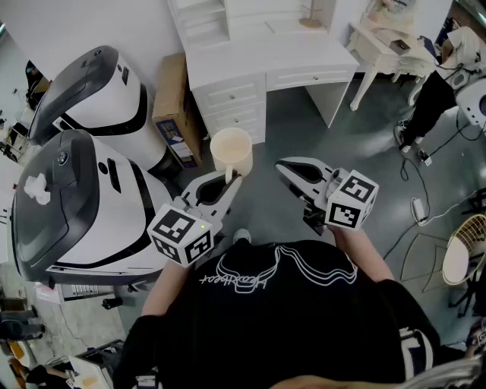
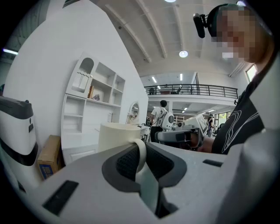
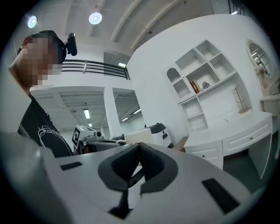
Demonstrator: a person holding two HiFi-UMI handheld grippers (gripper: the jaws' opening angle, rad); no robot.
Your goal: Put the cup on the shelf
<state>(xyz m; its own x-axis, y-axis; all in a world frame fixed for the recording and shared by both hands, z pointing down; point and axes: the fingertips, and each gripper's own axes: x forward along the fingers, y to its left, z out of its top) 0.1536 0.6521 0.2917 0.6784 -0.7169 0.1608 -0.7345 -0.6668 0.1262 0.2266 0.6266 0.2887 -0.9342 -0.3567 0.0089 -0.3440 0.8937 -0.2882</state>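
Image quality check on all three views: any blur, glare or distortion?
Head view: sharp, evenly lit, cup clear. Left gripper view: heavy fisheye, dark corners, left tool soft up close, pale cup low-contrast against the white desk. Right gripper view: same fisheye, ceiling lamp blooms.

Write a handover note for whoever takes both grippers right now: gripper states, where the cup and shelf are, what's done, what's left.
Left gripper: shut on the handle of the cream cup, which is upright and in the air.
Right gripper: shut, empty, beside the left one.
Shelf: stands on the white desk ahead. The cup is short of the desk, over the floor.
Done: cup is in the grip.
Left: carry it to the shelf, set it in an open compartment, release.
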